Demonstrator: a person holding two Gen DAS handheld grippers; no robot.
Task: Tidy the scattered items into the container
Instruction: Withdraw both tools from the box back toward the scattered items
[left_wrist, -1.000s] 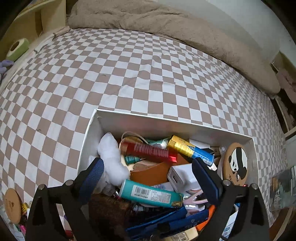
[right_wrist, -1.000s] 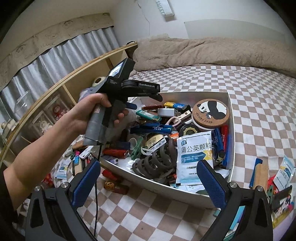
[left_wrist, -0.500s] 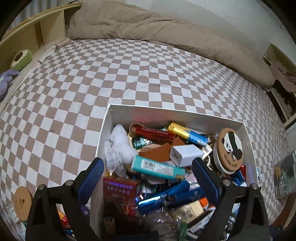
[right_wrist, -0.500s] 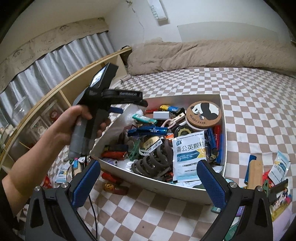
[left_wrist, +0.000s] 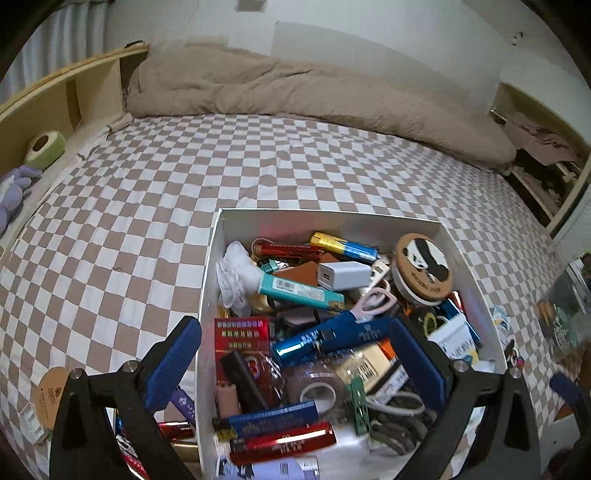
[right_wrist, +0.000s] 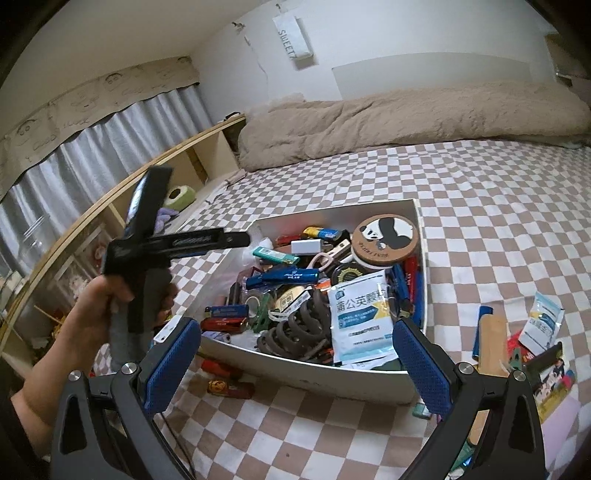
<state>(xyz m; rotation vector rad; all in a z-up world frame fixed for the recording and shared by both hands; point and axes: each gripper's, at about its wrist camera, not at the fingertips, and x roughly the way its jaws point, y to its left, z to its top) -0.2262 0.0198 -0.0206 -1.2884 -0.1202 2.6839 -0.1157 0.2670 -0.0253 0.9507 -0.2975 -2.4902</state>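
Pulled back, the opening left hand-held gripper (left_wrist: 295, 358) hovers above the box (left_wrist: 458, 254).

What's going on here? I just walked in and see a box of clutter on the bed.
A person is tidying small items into a white rectangular box on the checkered bedsheet, using a hand-held gripper in each hand. The left gripper is above the box with its jaws opening and nothing between them. The right gripper is open and empty too, near the box's front wall. Several items still lie outside, such as a white and blue sachet and a wooden block.
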